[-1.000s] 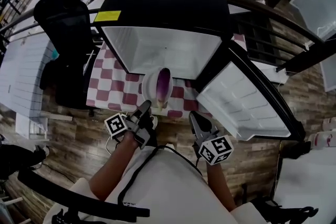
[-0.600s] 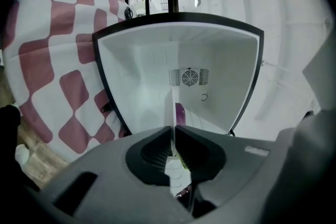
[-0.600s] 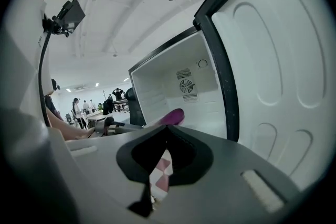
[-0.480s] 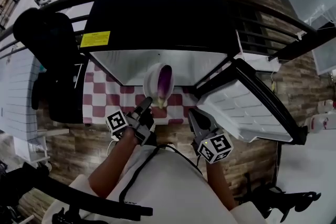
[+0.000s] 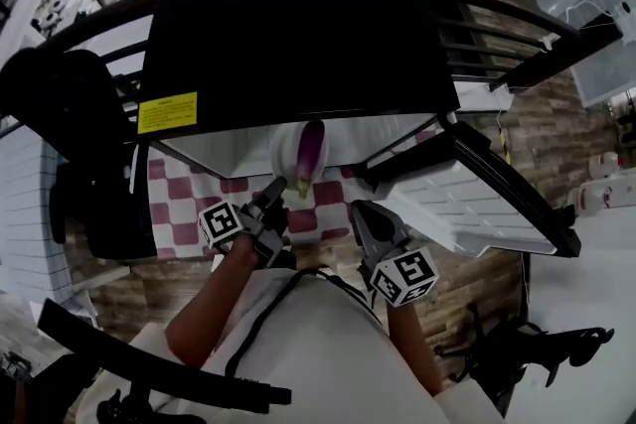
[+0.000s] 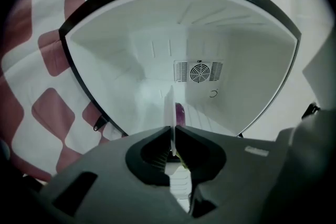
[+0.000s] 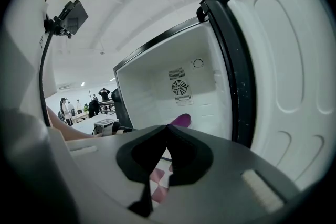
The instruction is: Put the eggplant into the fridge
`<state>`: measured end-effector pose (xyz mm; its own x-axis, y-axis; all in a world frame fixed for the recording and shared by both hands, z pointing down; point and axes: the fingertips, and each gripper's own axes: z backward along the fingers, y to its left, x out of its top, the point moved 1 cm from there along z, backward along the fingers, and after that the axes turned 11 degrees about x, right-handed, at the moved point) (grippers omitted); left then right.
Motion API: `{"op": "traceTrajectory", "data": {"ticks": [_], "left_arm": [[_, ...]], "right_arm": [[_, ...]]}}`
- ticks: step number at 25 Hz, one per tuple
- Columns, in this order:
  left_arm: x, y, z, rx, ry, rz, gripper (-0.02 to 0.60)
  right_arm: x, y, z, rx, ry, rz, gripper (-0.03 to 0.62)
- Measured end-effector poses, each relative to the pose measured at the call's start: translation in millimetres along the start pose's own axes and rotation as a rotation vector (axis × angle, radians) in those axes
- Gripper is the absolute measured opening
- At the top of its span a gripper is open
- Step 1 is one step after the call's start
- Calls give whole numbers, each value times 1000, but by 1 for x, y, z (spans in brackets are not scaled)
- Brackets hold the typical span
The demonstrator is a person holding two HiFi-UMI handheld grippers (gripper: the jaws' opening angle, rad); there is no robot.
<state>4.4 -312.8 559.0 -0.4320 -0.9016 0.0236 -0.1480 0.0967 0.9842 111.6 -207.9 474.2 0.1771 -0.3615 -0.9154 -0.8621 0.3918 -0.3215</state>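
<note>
Eggplant [image 5: 311, 152] lies in the white dish [image 5: 285, 146] you're holding right at the mouth of the fridge [image 5: 298, 25]. Its long axis runs away from you into the opening, purple tip fwd, greenish stem end twd you, close to the rim where your left hand-held gripper [image 5: 275, 186] bites. In the left gripper view those jaws are pinched almost together on the thin dish rim, w/ a bit of purple showing just past it. Beyond that is the white interior, w/ the fan grille [image 6: 198, 71] on the back wall. The dish's far edge sits under the front lip of the black top, and its near edge hangs over the red-and-white checked cloth [image 5: 184, 213] on the worktop. Your right hand-held gripper [image 5: 360, 215] is just right of the dish, not touching it, jaws closed together w/ nothing in them. It's near the hinge-side corner of the open door [image 5: 467, 204], which swings out to the right. There's a yellow label [image 5: 168, 112] at the top's front left, and a black chair [image 5: 70, 134] stands left of the fridge.
</note>
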Motion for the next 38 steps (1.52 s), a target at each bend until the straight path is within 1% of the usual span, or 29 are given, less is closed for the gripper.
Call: {"op": "traceTrajectory", "data": {"ticks": [2,5,8,12,16,19,21,23,27,29,33,38], "left_arm": [[5,8,-2,14,18,-4,31],[12,28,-4,64,46,-16,32],[15,22,-11,26,67,-10,32],[21,25,-20,24,71,-17,32],[23,28,-33,28,53,-6,32],[25,29,-40,34,28,3,32],[24,22,-45,3,12,5,32],[24,22,-50,-5,-2,1,32],[22,37,-58,54,-26,-5,32],[21,39,-65,53,-35,-12,32],[19,54,-77,89,-56,3,32],[20,60,-87,79,-87,17,33]], "right_arm": [[2,0,-5,-15,-5,-1,6],[1,0,-9,-43,-9,-8,6],[-1,2,-13,-65,-12,-18,6],[-5,4,-18,-70,-5,-33,6],[-5,-2,-22,-54,9,-37,6],[0,-8,-27,-25,15,-21,6],[5,-12,-29,-2,20,-6,6],[8,-17,-29,13,23,4,6],[8,-27,-29,37,35,10,6],[4,-29,-30,53,52,18,6],[-4,-33,-33,73,79,25,6],[-12,-33,-32,99,109,27,6]]}}
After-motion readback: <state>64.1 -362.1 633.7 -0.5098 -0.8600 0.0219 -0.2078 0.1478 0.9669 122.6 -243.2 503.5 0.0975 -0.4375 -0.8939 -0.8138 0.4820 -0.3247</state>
